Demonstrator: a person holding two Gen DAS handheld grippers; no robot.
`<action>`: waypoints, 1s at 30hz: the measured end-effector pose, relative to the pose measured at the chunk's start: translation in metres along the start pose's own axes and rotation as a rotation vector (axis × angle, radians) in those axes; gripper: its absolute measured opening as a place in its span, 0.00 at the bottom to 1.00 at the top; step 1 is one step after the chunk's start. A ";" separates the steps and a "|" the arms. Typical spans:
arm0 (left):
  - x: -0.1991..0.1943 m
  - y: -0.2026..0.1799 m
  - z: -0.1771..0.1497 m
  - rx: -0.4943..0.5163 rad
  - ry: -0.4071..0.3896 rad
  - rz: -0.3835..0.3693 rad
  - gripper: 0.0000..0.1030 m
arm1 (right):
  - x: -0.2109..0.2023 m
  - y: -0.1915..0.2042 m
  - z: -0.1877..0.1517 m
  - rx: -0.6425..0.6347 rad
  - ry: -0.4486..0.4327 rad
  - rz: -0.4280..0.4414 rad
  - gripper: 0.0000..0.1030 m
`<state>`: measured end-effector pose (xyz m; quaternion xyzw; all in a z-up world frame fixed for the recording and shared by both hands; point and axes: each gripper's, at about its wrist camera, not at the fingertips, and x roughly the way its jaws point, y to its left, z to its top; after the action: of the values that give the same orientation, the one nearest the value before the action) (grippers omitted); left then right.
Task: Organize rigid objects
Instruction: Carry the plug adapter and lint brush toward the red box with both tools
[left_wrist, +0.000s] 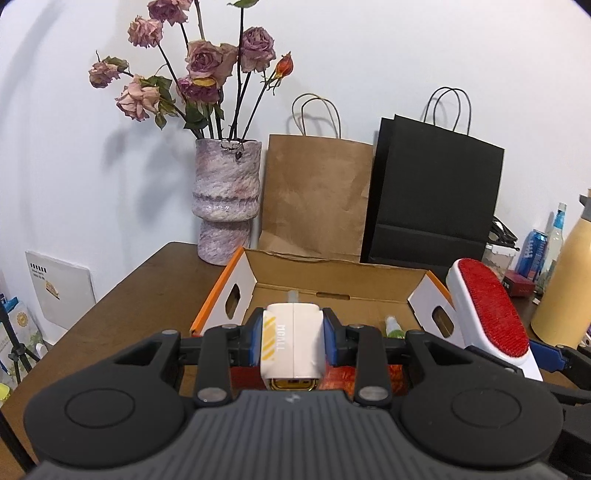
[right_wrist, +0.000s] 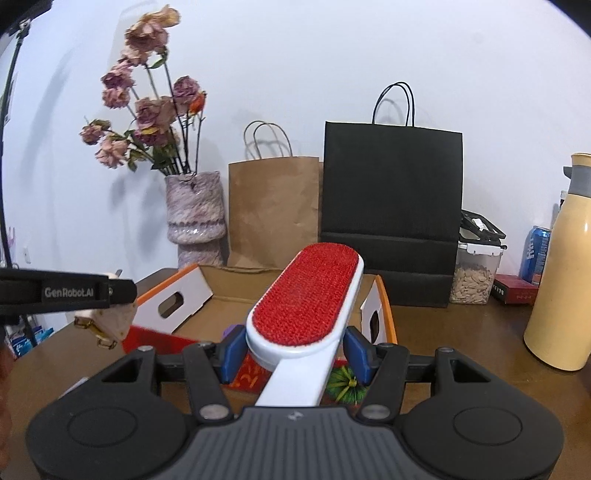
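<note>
Left gripper (left_wrist: 291, 341) has its blue fingers (left_wrist: 253, 341) clamped on a small white power adapter (left_wrist: 291, 339) with "MCALL" printed on it, gold prongs pointing back at the camera. It's held up in the air just in front of the open cardboard box (left_wrist: 332, 286). The right gripper (right_wrist: 295, 349) is squeezing a lint brush (right_wrist: 306, 299) by the neck, with the red pad facing up and the white handle running back toward the camera, also lifted over the near edge of that box. The box sits on the brown bench (left_wrist: 122, 306) with its orange-edged flaps folded out, and there's a little green bottle (left_wrist: 393, 326) inside. Behind it: a vase of dried roses (left_wrist: 227, 199), a brown paper bag (left_wrist: 314, 195) and a black paper bag (left_wrist: 436, 199). A cream thermos (right_wrist: 561, 266) stands off to the right.
</note>
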<state>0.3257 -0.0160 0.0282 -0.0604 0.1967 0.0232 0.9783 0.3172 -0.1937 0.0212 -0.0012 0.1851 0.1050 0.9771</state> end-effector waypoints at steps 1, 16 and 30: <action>0.005 0.000 0.002 -0.005 0.003 0.003 0.31 | 0.004 -0.002 0.002 0.004 -0.001 -0.001 0.54; 0.070 -0.003 0.021 -0.031 0.026 0.036 0.31 | 0.072 -0.021 0.024 -0.005 0.013 -0.003 0.54; 0.116 0.003 0.033 -0.026 0.047 0.065 0.31 | 0.124 -0.027 0.039 -0.018 0.048 0.024 0.54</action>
<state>0.4445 -0.0066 0.0128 -0.0673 0.2211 0.0561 0.9713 0.4494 -0.1936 0.0113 -0.0101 0.2075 0.1182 0.9710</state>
